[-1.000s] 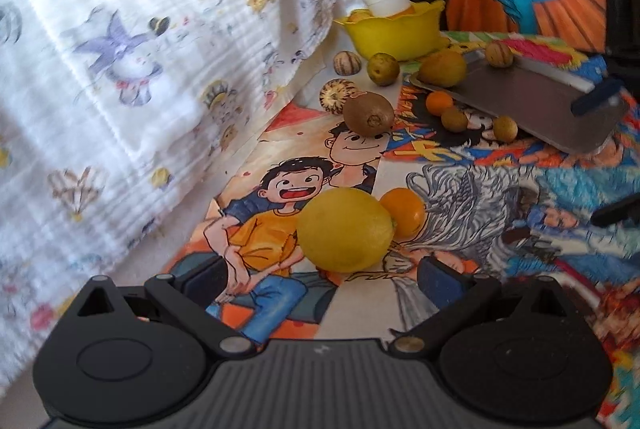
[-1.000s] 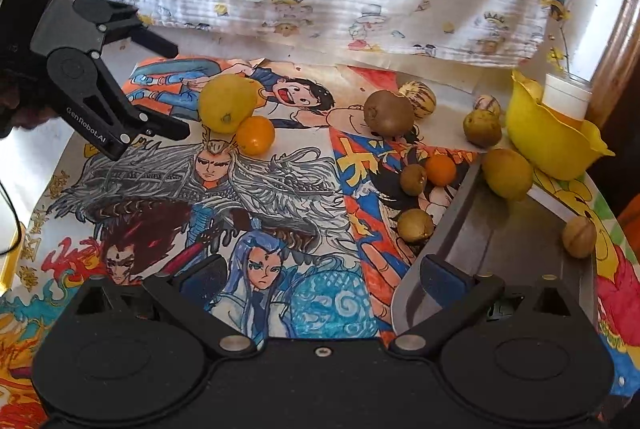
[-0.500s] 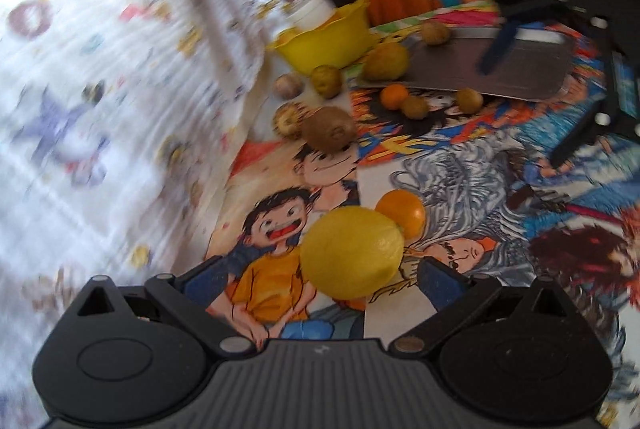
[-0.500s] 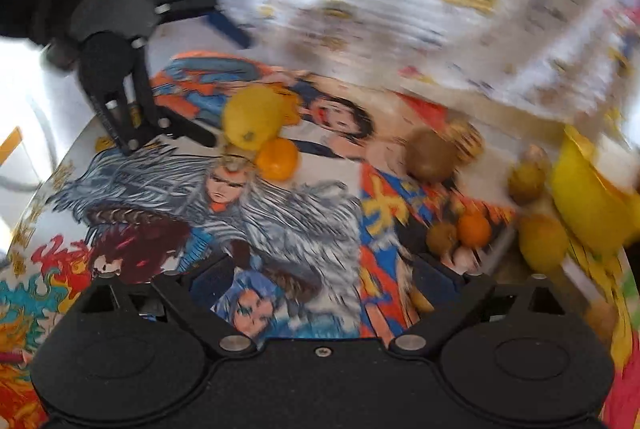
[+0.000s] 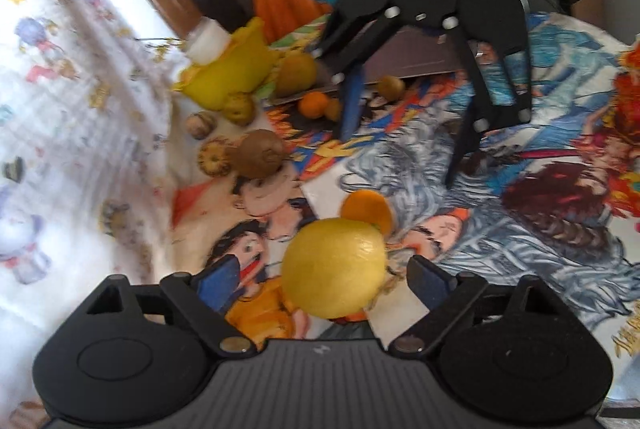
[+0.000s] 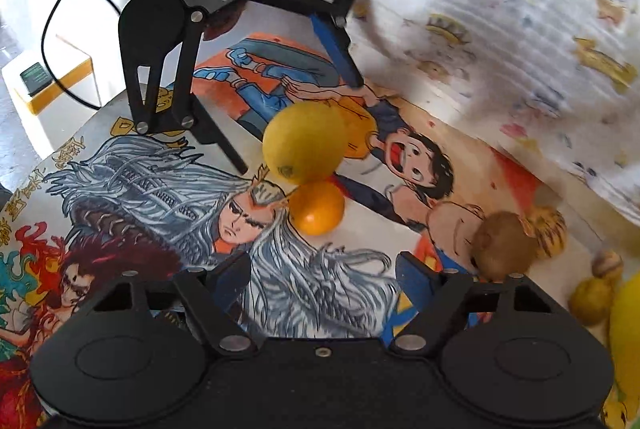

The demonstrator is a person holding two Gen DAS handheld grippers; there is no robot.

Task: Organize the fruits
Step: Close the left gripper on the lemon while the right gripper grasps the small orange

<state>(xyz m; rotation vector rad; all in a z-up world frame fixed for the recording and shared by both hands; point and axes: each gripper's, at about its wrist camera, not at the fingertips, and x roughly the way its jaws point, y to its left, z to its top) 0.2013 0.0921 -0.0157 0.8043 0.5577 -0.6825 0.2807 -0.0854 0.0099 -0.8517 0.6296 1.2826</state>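
Desk (image 5: 560, 269) was covered w/ a cartoon-print mat; a white printed cloth (image 6: 520, 9) hung along its far edge. Dark tray (image 5: 412, 57) lay at the desk's far end, partly hidden behind the right gripper in left wrist view.

Left gripper (image 5: 320, 279) sat low over the mat, jaws spread wide, lemon (image 5: 334, 267) between them but touching neither pad, as far as could be seen. Right gripper (image 6: 322, 279) also had jaws released, nothing between them; orange (image 6: 316, 207) lay just ahead of it.

Yellow bowl (image 5: 230, 73) stood by the tray w/ a white cup (image 5: 206, 39) in it.

Lemon rested on the mat, touching the orange on its far side. Kiwi (image 5: 260, 153) sat further along near the cloth, a striped fruit (image 5: 214, 159) just beside it. A yellow pear-like fruit (image 5: 296, 73) lay at the tray's edge next to the bowl. Several small fruits, orange & brownish, clustered in front of the tray; blurred, types unclear.
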